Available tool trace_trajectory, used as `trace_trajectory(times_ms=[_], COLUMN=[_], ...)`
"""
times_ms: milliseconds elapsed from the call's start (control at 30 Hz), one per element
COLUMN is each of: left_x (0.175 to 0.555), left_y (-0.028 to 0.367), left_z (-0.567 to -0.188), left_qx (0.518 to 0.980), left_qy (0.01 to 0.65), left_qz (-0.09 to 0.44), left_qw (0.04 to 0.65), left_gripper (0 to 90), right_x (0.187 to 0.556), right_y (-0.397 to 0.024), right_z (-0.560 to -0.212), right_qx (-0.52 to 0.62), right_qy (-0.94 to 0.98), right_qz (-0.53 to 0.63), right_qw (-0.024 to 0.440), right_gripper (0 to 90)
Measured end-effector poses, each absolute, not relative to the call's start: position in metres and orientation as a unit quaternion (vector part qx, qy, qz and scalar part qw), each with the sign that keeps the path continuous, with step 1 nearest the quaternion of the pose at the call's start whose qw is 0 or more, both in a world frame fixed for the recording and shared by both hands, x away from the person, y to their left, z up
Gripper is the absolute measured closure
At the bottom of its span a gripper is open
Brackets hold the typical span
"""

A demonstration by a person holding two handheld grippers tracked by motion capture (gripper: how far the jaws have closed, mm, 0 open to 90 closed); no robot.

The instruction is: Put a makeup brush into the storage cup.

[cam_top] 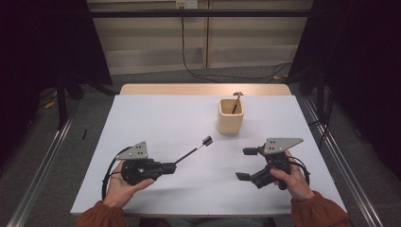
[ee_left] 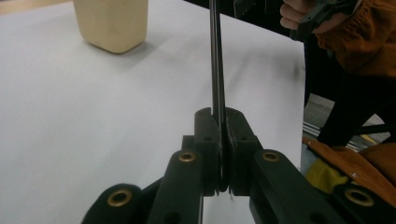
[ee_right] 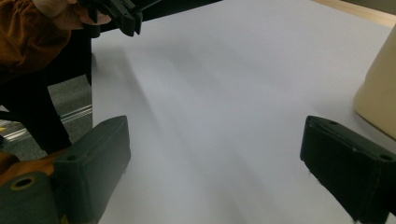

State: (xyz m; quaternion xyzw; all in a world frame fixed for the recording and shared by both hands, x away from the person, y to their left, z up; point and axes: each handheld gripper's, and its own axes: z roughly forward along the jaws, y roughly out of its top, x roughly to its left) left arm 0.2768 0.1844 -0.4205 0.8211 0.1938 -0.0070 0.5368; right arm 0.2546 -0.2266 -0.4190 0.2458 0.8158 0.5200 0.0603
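You are holding a thin black tool [cam_top: 191, 150] in the left tongs [cam_top: 171, 166], whose jaws are pressing flat on its near end, as the left gripper view is showing [ee_left: 217, 140]. The tool's long axis is running up and away from those tongs, toward the far right of the worktop [cam_top: 156, 118], with its small dark knob-like head [cam_top: 207, 140] hanging clear above the white surface. That axis is pointing roughly at the cream holder [cam_top: 231, 116], which is standing upright further along the same diagonal and already carrying another dark-handled tool [cam_top: 235, 101] that is leaning out of its mouth.

The holder is lying beyond the tool's head and apart from it, so the coming move is probably turning on that one line: the tool needs to be travelling along its own length and then tipping upright over the opening.

Your right tongs [cam_top: 246, 163] are standing wide with nothing between them, resting low near the right front of the worktop. They are sitting nearer to the holder than the left ones are, well placed for steadying it.
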Motion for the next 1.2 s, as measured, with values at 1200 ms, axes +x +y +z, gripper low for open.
trace_trajectory(times_ms=[1200], left_x=[0.274], left_y=[0.172], left_z=[-0.419], left_qx=[0.756], left_qy=[0.182], left_qz=[0.037], left_qw=[0.627], left_gripper=[85.4], right_x=[0.257], right_y=[-0.206], right_z=[-0.41], right_qx=[0.225], right_qy=[0.783], right_qz=[0.575], right_qw=[0.077], right_gripper=[9.1])
